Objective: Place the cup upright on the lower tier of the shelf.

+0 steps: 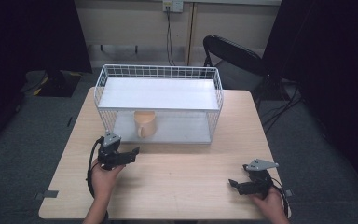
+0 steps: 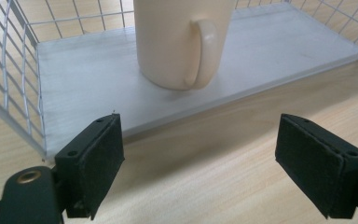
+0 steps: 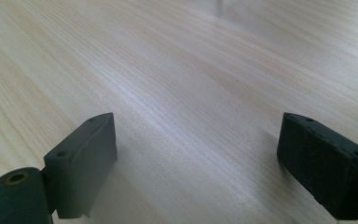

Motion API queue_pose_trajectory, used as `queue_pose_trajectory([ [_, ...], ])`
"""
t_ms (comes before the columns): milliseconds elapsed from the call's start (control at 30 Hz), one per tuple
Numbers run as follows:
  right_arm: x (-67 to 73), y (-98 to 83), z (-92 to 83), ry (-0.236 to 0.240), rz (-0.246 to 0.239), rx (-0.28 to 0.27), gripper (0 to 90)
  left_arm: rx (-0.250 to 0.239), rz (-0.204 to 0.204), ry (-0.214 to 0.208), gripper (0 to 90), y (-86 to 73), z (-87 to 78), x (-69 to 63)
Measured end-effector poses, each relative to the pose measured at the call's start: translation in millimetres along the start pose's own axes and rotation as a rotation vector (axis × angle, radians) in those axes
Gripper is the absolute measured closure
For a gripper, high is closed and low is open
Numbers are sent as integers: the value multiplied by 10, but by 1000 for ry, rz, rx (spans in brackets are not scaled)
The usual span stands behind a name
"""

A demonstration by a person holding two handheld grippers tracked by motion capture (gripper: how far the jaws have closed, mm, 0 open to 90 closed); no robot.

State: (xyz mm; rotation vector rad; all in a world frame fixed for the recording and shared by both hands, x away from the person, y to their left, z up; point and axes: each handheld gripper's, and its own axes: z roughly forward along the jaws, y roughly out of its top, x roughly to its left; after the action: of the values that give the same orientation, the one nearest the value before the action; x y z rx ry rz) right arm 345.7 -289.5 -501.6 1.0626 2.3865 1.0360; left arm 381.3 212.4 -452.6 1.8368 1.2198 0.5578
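A cream mug stands upright on the lower white shelf of a white wire rack; its handle faces the table's front. In the left gripper view the mug sits just beyond the shelf's front edge, ahead of the jaws. My left gripper is open over the wooden table in front of the rack, a little left of the mug, with nothing between its pads. My right gripper is open near the table's front right, low over bare wood, its pads wide apart.
The rack's upper shelf is a bare white board. A dark folding chair stands behind the table's far right corner. Wooden tabletop stretches between the two grippers. Cables trail from both grippers near the front edge.
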Motion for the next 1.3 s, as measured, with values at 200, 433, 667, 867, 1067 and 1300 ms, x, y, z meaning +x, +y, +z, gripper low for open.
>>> queue_pose_trajectory([
  [200,0,0,0,0,0,0,113,-3,4,-27,148,-113,-96,47],
  [433,0,0,0,0,0,0,113,18,26,-44,144,-184,-169,51],
  [667,0,0,0,0,0,0,113,45,43,-55,143,-231,-157,-2],
  [867,0,0,0,0,0,0,113,81,59,-66,146,-303,-109,-27],
  [1067,0,0,0,0,0,0,113,98,59,-77,145,-347,-89,-46],
  [1300,-1,1,0,0,-1,0,113,113,76,-75,145,-388,-79,-51],
])
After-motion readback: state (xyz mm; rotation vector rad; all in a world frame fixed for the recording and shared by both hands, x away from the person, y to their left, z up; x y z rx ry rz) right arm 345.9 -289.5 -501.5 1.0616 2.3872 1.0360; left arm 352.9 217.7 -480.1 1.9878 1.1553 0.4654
